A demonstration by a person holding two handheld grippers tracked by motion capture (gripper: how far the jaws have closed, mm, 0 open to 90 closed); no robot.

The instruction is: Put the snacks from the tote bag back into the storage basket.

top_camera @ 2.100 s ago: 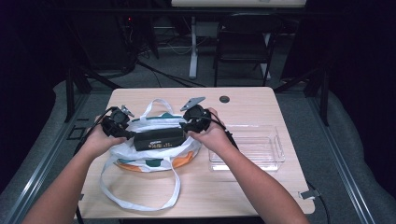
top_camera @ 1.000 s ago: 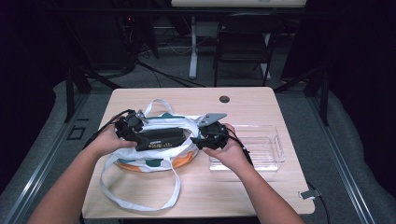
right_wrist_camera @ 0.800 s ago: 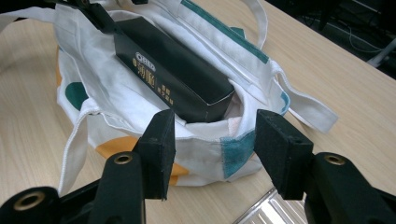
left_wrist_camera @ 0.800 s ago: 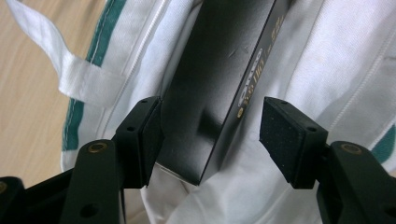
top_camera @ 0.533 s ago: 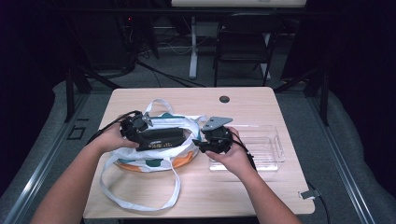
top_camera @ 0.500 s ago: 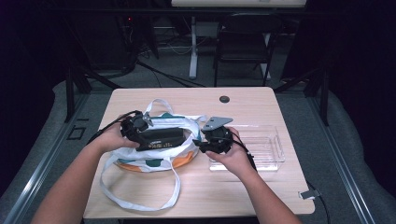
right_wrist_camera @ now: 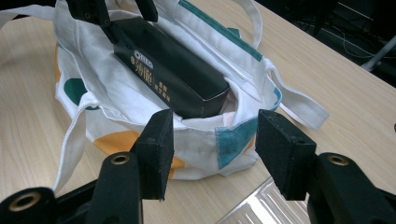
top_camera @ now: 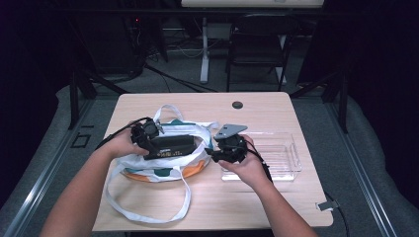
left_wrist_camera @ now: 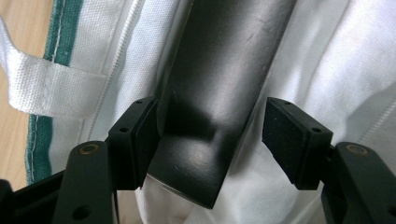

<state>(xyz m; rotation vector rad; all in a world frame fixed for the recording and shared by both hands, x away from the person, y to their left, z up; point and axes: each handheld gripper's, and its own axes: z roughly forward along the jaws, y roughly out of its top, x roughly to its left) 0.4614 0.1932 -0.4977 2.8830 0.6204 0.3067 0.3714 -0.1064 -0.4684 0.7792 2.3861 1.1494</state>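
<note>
A black box point(top_camera: 170, 145) with printed lettering lies lengthwise in the mouth of a white tote bag point(top_camera: 163, 165) with green and orange patches. My left gripper point(top_camera: 148, 140) is at the box's left end. In the left gripper view its jaws straddle the box point(left_wrist_camera: 219, 93): the left pad touches it and the right pad stands apart, with bag cloth point(left_wrist_camera: 327, 60) showing in the gap. My right gripper point(top_camera: 210, 154) is open just off the bag's right end. In the right gripper view it point(right_wrist_camera: 212, 140) faces the bag point(right_wrist_camera: 140, 126) and box point(right_wrist_camera: 173, 70) with nothing between its pads.
A clear plastic tray point(top_camera: 276, 158) sits right of the bag, under my right hand; its corner point(right_wrist_camera: 261, 205) shows below the right jaws. The bag's long strap point(top_camera: 148, 212) loops toward the table's front edge. A black round cap point(top_camera: 237, 104) is at the table's back.
Both grippers held the box's ends over the bag. The box has come down into the bag, and the right gripper has let go and drawn back to the right.
</note>
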